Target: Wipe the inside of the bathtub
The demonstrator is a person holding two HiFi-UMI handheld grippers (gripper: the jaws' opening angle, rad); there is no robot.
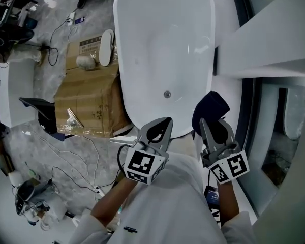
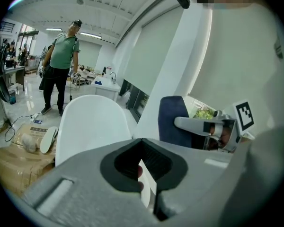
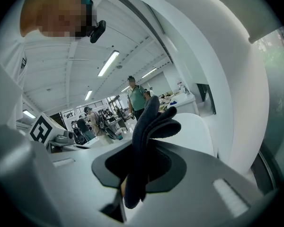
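My right hand-held gripper [image 1: 217, 127] is clamped on the dark blue cloth [image 1: 210, 110] at the near rim of the white bathtub [image 1: 162, 39], which fills the upper middle of the frame. My left hand-held gripper [image 1: 161, 131] has its jaws together on nothing. I'd lower the cloth onto the basin wall, press it flat and sweep overlapping strokes toward the drain [image 1: 166, 94]. A cardboard box [image 1: 86, 98] sits at frame left on the marbled floor [image 1: 20, 154] of a bright workshop.
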